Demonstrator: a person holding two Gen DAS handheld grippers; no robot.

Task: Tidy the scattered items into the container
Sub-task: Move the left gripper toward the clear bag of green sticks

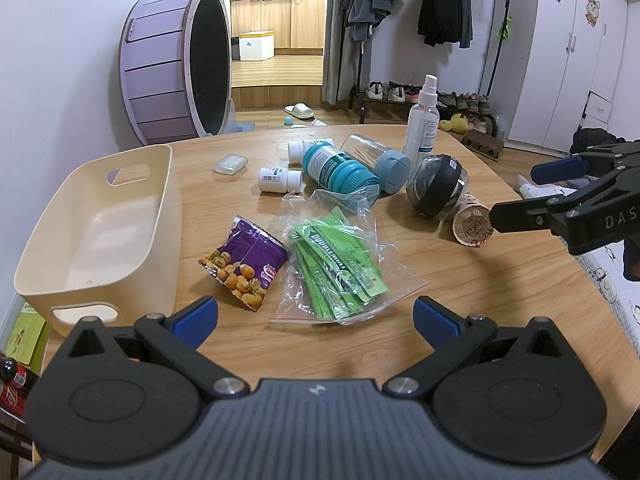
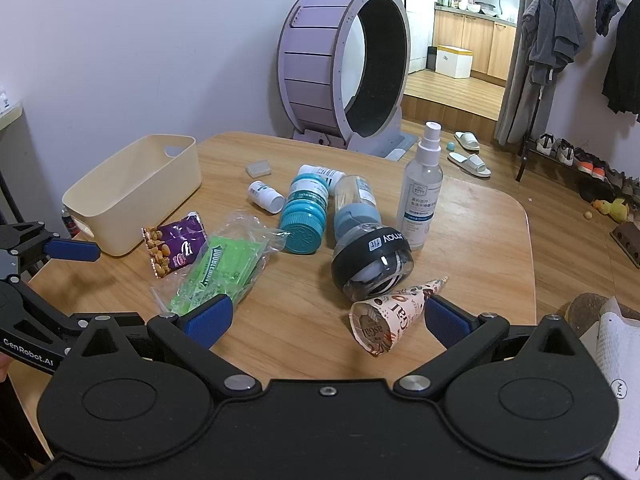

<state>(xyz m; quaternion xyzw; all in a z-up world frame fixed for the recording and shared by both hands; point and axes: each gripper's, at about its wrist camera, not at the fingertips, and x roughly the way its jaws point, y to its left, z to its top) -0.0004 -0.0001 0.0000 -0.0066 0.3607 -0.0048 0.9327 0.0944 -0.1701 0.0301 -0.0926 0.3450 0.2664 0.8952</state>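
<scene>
cream bin [image 1: 100, 216] empty, at table [image 1: 460, 300] edge. purple snack packet [image 1: 244, 262] just beside bin. left gripper [image 1: 316, 316], right gripper [image 2: 328, 316]: jaws wide, holding nothing.

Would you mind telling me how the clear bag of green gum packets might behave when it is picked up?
The clear bag looks thin and crinkled, so it will probably sag. Its green packets lie loose inside and may slide toward the low end. The glossy film could slip between pads.

Empty cream bin [image 1: 100, 236] beside scattered items
</scene>
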